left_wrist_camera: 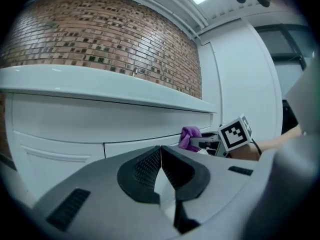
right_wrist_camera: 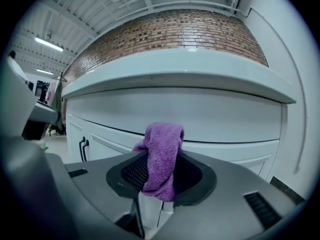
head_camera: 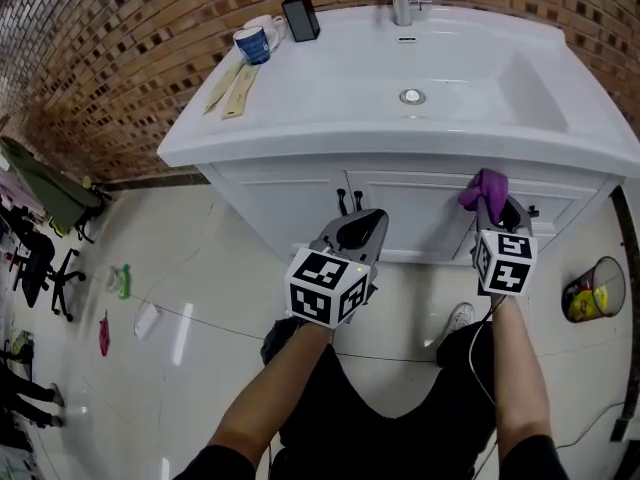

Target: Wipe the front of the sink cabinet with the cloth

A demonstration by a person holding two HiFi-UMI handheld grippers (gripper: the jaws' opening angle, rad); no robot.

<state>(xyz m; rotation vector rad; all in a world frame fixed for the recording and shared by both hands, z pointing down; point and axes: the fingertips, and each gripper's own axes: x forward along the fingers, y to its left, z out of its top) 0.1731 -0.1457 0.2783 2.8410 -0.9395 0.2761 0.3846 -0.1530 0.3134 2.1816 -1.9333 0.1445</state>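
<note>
Fingers of the right gripper were pinched on the purple cloth, its long axis running out along them, free end aimed at the sink cabinet, high on its right side. Left gripper sat closed, empty; no wiped patch showed, so most wiping probably remained.

A washroom corner set up in a larger work hall: ahead of the left gripper a white basin-topped sink cabinet backs onto a red-brown brick wall, with black wheeled office chairs far to its left and long white strip lights overhead.
</note>
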